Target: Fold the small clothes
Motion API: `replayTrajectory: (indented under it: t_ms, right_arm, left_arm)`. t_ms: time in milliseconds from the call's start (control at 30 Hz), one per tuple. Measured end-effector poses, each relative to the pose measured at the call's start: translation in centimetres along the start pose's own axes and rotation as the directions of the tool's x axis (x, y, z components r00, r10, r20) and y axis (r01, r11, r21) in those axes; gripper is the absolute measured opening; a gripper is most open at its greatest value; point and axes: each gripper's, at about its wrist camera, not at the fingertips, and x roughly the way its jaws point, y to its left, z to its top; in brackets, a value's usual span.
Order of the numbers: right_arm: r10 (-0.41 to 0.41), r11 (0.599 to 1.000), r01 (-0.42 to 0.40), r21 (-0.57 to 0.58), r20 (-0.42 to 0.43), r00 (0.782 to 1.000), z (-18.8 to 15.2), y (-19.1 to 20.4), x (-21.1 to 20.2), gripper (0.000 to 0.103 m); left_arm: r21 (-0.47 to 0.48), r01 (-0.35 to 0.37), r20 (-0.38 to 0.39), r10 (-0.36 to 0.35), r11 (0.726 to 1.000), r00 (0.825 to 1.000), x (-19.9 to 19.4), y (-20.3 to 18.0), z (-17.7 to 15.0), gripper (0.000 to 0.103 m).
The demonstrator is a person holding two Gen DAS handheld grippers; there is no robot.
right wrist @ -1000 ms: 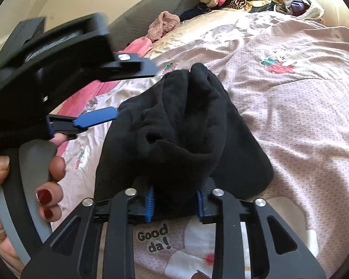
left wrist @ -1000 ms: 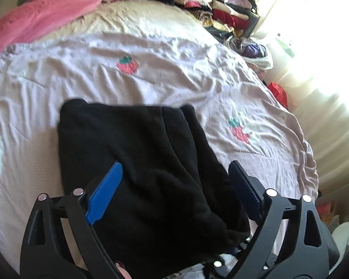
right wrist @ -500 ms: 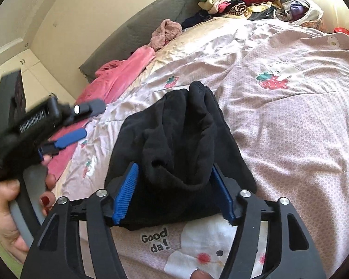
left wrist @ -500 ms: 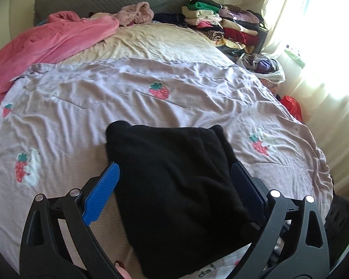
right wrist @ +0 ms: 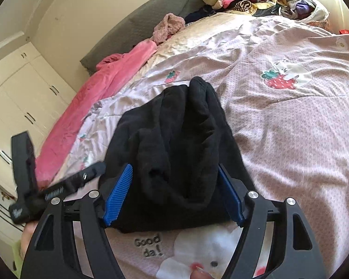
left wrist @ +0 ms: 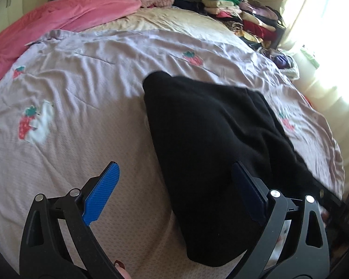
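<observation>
Change: right gripper (right wrist: 174,197) clamped on a bunch of cloth a second ago, now spread wide with the bunch loose between the pads; left gripper (left wrist: 174,193) shifted leftward, off the cloth's middle toward its left edge

Black garment (left wrist: 216,139): lying folded on the bedspread (left wrist: 81,93), near the front edge of the bed; in the right wrist view (right wrist: 174,144) bunched into thick ridges running away from the camera; near edge just above the "Good da!" print (right wrist: 149,246)

Left gripper: jaws apart; nothing held; left pad over bare bedspread, right pad over the black cloth; seen in the right wrist view (right wrist: 58,186) low at the left, blurred

Right gripper: jaws apart, one pad on each side of the bunched cloth; touching or not, cannot tell

Bedspread: pale pink, wrinkled, printed with strawberries (left wrist: 193,58) and a bear (right wrist: 288,69)

Pink blanket (left wrist: 58,25): along the far left of the bed

Stacked clothes (left wrist: 244,21): piled at the far right corner, well apart from the black garment

Wardrobe (right wrist: 18,97): white doors at left
</observation>
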Motion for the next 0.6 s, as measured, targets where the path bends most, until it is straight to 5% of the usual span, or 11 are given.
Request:
replayTrajectory:
  t_ms: [133, 267, 433, 600]
  right_arm:
    - [0.006, 1.000, -0.005, 0.004, -0.037, 0.999, 0.9, -0.5, 1.7, 0.074]
    - [0.094, 0.994, -0.088, 0.071, -0.082, 0.992, 2.4, -1.5, 3.6, 0.074]
    - [0.143, 0.989, -0.137, 0.058, -0.120, 0.982, 4.0, -1.6, 4.8, 0.067]
    - [0.099, 0.993, -0.106, -0.056, -0.128, 0.987, 3.4, 0.1, 5.2, 0.025]
  left_arm:
    - [0.008, 0.028, -0.016, -0.028, 1.000, 0.999, 0.6, -0.4, -0.9, 0.090]
    - [0.039, 0.032, -0.028, -0.031, 0.999, 0.999, 1.0, -1.3, -1.3, 0.090]
    - [0.060, 0.042, -0.037, -0.040, 0.997, 0.999, 1.4, -2.3, -1.6, 0.090]
    - [0.069, 0.042, -0.042, -0.039, 0.997, 0.998, 1.8, -2.8, -1.7, 0.090]
